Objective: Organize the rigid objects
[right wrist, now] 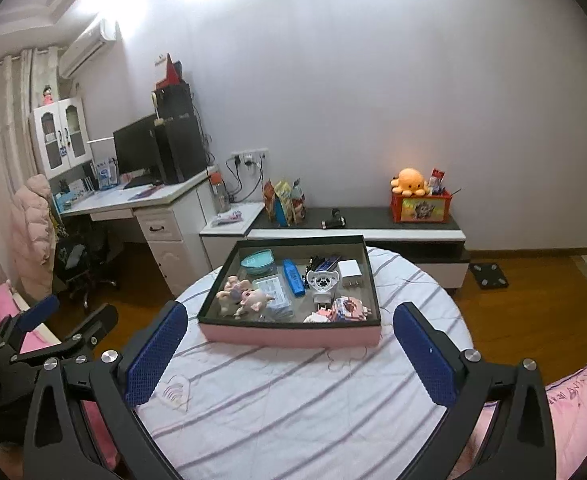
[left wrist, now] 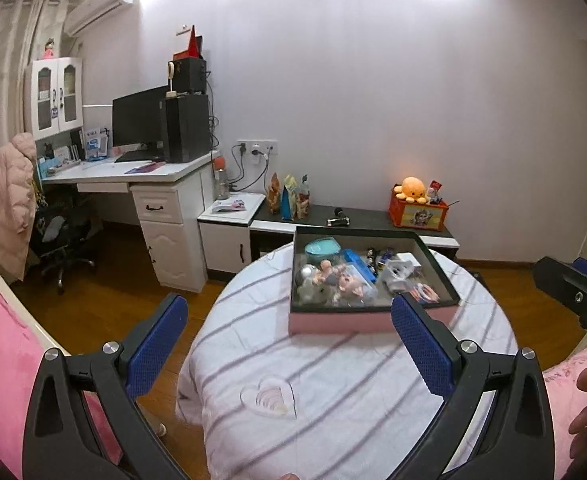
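A pink box [right wrist: 289, 337] [left wrist: 333, 322] with a dark lining sits on the far half of a round table under a striped white cloth [right wrist: 293, 400]. Inside lie pig figurines [right wrist: 247, 300], a teal bowl [right wrist: 256, 261], a blue bar [right wrist: 293, 278], a clear case [right wrist: 277, 294], a white plug-in device [right wrist: 323, 282], a white charger [right wrist: 350, 271] and a pixel-block toy [right wrist: 343, 308]. My left gripper [left wrist: 289, 340] and my right gripper [right wrist: 289, 344] both stand open just short of the box's near wall, nothing between their blue pads.
A low black-and-white cabinet [right wrist: 357, 232] runs behind the table with snack bags [right wrist: 285, 202] and an orange toy box [right wrist: 420, 204]. A desk [right wrist: 141, 200] with a monitor and an office chair stand at left. Pink bedding [left wrist: 1, 360] flanks me; wooden floor surrounds the table.
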Available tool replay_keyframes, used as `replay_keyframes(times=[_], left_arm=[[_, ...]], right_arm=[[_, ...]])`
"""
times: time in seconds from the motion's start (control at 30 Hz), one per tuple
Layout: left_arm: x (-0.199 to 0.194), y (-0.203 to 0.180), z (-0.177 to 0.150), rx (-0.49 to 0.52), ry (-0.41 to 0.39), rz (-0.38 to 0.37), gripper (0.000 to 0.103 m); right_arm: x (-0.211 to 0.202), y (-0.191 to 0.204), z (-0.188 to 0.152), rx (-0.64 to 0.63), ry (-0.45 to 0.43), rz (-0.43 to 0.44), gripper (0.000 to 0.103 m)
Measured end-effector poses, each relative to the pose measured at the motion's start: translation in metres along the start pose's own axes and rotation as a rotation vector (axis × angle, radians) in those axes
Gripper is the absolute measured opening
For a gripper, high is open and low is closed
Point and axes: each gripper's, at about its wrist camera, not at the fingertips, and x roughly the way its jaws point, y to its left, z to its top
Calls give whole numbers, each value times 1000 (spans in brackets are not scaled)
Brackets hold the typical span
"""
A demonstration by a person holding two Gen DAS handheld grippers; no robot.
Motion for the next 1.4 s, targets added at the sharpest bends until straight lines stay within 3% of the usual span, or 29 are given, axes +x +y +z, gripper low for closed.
replay_keyframes(times=[0.37, 0.6, 1.4], left_arm=[[-63, -1, -36, -5, 5, 7, 103], [-89, -7, -53, 10, 3, 19, 103], [-111, -5, -47, -13, -39, 10, 103]], right_arm=[[-79, -11, -48, 45, -79, -51, 103], [-108, -7, -67, 18, -121, -87, 103], [-112, 7, -73, -4, -112, -67, 103]])
